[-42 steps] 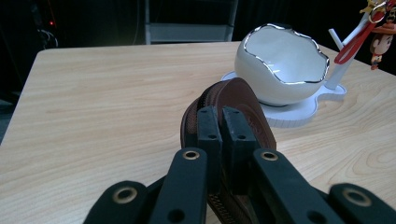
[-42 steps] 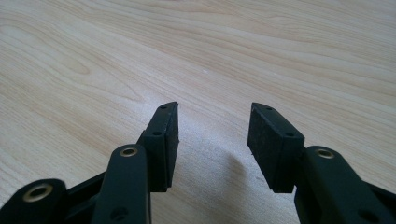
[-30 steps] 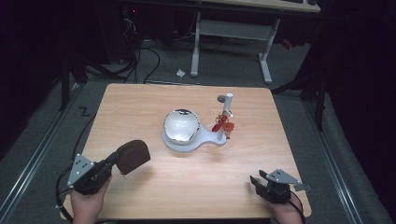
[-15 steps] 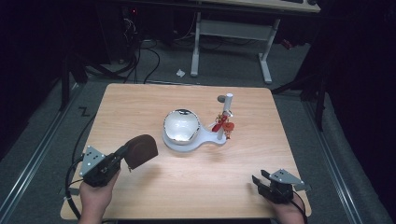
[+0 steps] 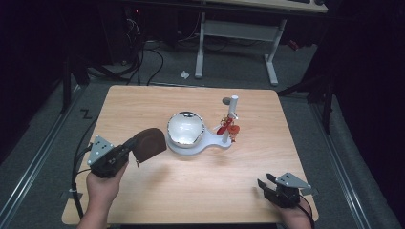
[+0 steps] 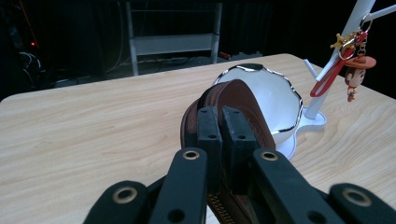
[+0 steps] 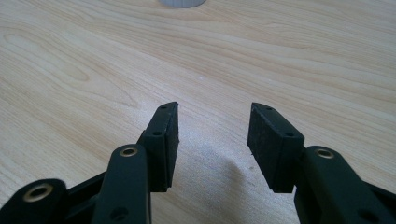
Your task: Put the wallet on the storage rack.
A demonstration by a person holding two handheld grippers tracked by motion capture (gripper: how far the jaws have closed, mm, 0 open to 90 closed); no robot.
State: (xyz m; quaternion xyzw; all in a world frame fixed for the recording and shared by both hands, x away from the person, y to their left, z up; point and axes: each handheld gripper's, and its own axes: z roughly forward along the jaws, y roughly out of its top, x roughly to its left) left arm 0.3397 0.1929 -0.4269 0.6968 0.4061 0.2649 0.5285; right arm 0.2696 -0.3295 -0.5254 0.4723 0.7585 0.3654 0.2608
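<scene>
Left gripper (image 5: 128, 147) is pinching a brown, apparently leather zip pouch (image 5: 148, 143) left of centre; right gripper (image 7: 212, 135), jaws spread, is hovering lower right

No legible text, label, brand, number or sign on anything in view.

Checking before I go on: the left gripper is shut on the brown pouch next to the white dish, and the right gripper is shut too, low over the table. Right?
Not quite. The right gripper is open: the right gripper view shows its jaws apart over bare table. The left gripper is indeed shut on the brown pouch beside the white dish.
</scene>
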